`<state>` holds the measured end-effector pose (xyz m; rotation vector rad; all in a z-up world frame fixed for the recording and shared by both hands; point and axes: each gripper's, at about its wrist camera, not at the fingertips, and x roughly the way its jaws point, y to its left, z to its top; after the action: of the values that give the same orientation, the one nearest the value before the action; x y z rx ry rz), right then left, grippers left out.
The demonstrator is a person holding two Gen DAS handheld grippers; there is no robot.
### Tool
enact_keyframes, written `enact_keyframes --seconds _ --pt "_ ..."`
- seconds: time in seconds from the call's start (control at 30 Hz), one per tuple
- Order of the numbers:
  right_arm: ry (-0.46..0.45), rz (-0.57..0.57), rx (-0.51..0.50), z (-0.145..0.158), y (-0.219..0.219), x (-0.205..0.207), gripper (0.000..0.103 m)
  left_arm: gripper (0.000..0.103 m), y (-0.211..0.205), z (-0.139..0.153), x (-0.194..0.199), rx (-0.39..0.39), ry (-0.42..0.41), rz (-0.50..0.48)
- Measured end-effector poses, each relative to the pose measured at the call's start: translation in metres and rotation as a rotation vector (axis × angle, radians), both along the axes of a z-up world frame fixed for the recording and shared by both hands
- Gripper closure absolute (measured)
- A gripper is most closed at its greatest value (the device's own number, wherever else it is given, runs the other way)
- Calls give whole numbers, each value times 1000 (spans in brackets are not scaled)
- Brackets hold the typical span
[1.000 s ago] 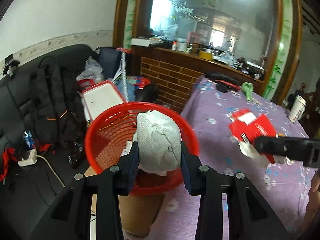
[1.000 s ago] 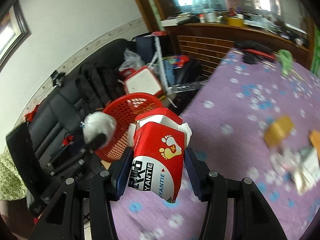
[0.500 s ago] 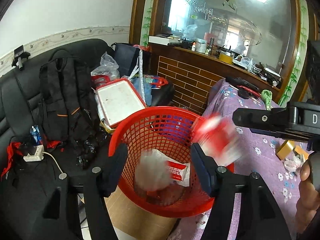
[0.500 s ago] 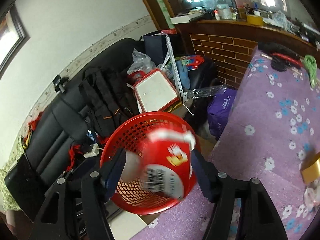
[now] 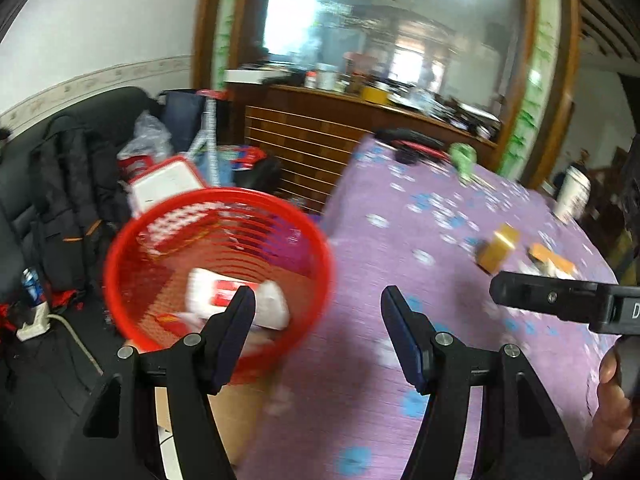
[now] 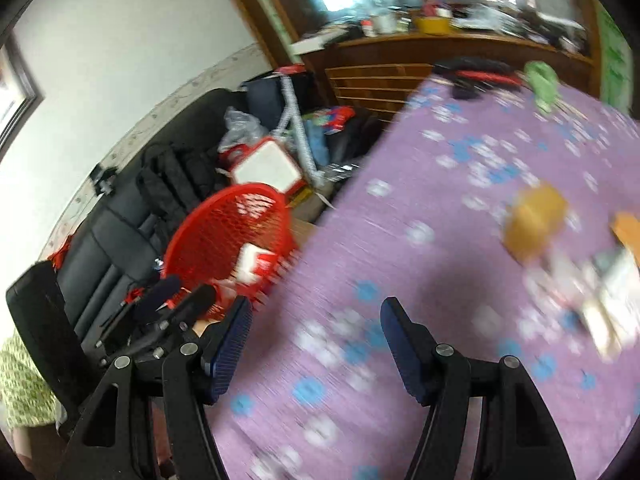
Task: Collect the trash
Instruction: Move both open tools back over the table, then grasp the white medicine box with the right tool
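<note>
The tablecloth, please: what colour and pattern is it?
Purple tablecloth with small blue and white flowers; clearest in the right wrist view.

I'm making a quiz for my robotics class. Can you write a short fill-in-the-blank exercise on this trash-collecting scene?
1. The basket holding the trash is coloured ____.
2. The left gripper has its fingers ____, with nothing between them.
3. The yellow box lies on a ____ flowered tablecloth.
4. The red and white carton lies ____ the basket.

Missing words: red; open; purple; inside

A white wall (image 5: 100,20) with a patterned border backs a black sofa (image 6: 100,240). A brick-fronted wooden counter (image 5: 304,140) stands under a big framed mirror (image 5: 380,32). A purple flowered tablecloth (image 5: 400,272) covers the table.
</note>
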<state>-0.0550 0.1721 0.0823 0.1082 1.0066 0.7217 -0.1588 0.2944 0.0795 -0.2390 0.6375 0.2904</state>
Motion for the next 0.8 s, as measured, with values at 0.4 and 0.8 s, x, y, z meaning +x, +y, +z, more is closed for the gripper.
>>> enact_keyframes --seconds 0.4,0.8 --pt "-165 -194 -100 -1 -148 -12 35 39 -107 -10 39 45 61 -206" --pt "-261 -20 -299 -23 -135 48 66 39 -137 -14 52 55 97 -291"
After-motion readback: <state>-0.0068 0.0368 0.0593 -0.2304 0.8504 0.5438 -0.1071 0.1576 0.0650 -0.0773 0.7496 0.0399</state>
